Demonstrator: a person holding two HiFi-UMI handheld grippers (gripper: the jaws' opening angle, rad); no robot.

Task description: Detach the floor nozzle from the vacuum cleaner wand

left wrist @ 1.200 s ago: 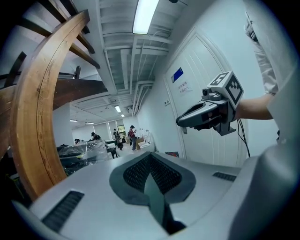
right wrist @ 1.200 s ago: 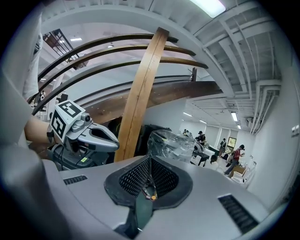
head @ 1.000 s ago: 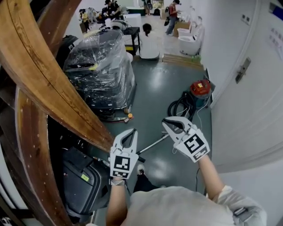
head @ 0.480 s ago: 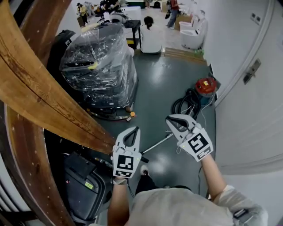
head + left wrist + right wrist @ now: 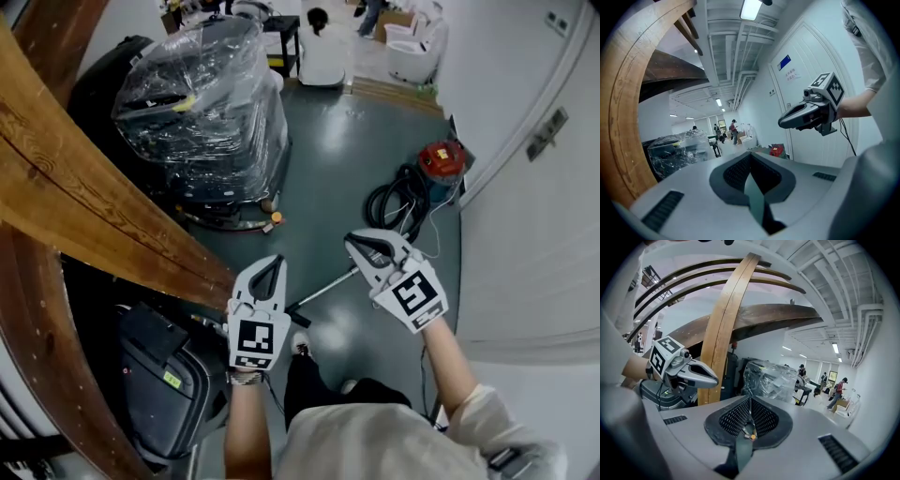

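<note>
Left gripper (image 5: 273, 260) and right gripper (image 5: 350, 240), both grey plastic, jaws closed and empty, hung above one slim metal wand (image 5: 323, 289) on glossy floor (image 5: 337, 159).

Bright indoor light, warped at the edges

We see ceiling lights (image 5: 751, 8) casting bright, flat light from above; the floor (image 5: 337, 141) shows pale glare and the plastic wrap (image 5: 202, 89) glints. Both gripper views bend straight lines and fade to black corners. The left gripper (image 5: 750, 158), close to its lens, looks soft; the head view is fairly sharp.
</note>
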